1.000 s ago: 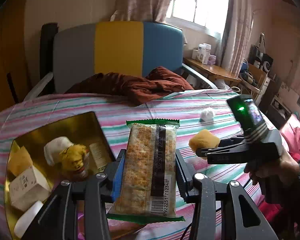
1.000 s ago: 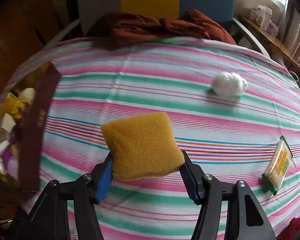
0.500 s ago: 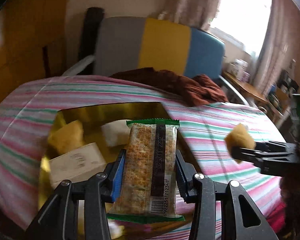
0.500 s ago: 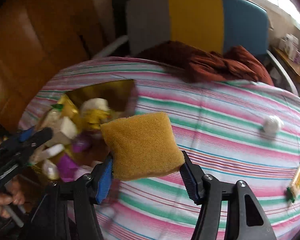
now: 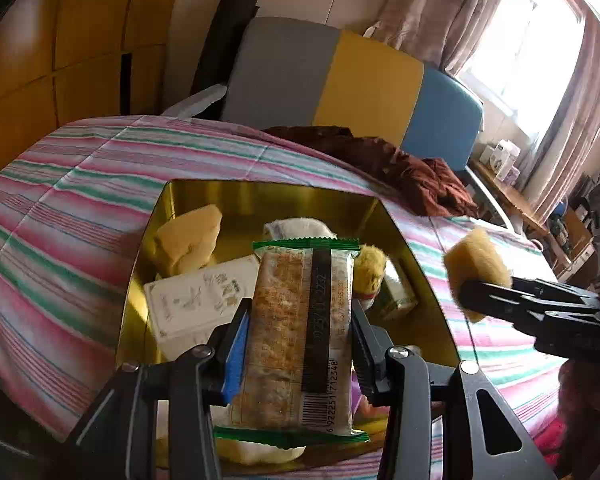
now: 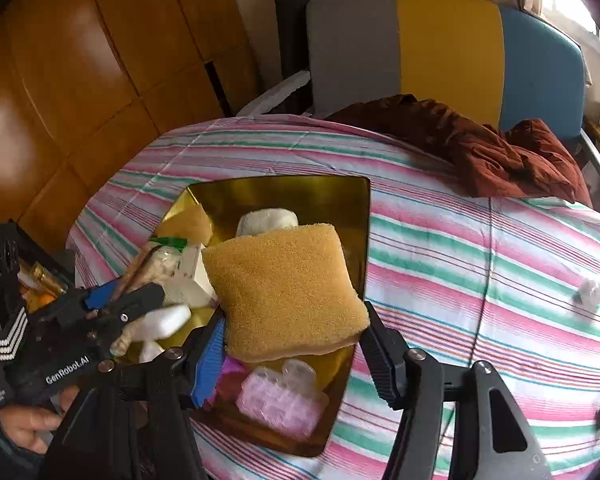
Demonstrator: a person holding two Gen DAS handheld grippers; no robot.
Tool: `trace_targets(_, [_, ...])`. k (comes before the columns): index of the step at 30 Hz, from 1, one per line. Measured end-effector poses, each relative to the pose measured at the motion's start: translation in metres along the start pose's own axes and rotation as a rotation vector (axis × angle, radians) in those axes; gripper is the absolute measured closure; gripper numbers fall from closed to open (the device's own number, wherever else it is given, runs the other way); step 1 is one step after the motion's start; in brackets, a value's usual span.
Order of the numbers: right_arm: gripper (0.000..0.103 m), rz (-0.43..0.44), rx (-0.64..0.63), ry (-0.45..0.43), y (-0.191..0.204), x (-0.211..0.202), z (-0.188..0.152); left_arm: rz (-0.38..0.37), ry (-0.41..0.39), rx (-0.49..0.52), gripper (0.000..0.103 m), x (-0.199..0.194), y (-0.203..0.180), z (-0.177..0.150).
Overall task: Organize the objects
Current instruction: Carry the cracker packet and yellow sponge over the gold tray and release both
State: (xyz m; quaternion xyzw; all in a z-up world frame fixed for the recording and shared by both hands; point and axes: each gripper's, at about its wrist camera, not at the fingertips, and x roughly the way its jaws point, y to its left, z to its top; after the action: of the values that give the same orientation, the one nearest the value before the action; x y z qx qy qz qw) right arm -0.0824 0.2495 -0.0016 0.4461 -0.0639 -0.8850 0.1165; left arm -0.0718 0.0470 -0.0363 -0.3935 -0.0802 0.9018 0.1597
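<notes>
Holding a cracker packet upright, your left gripper has its fingers pinching the packet's long sides, right over the gold box on the striped bed cover. Your right gripper pinches a yellow sponge by its two sides, above the same gold box, toward its right wall.

Inside the gold box you have a white carton near the left wall, another yellow sponge at the far left corner, a white roll at the far side, and a pink plastic tray at the near end. A small white wad lies on the striped bed cover well to the right of the gold box. A dark red cloth is heaped beyond the gold box, against the grey, yellow and blue headboard.
</notes>
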Motion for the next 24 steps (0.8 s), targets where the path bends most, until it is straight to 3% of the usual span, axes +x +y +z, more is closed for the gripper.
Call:
trace_targets(4, [0.041,-0.007,0.011,0.004,0.002,0.007,0.009,-0.029,0.011,-0.041,0.058,0.008,0.003,0.009])
trace_targets(24, [0.041,-0.010,0.066,0.007,-0.013,0.031,0.049,-0.013,0.036,-0.023,0.056,0.039,-0.006,0.020])
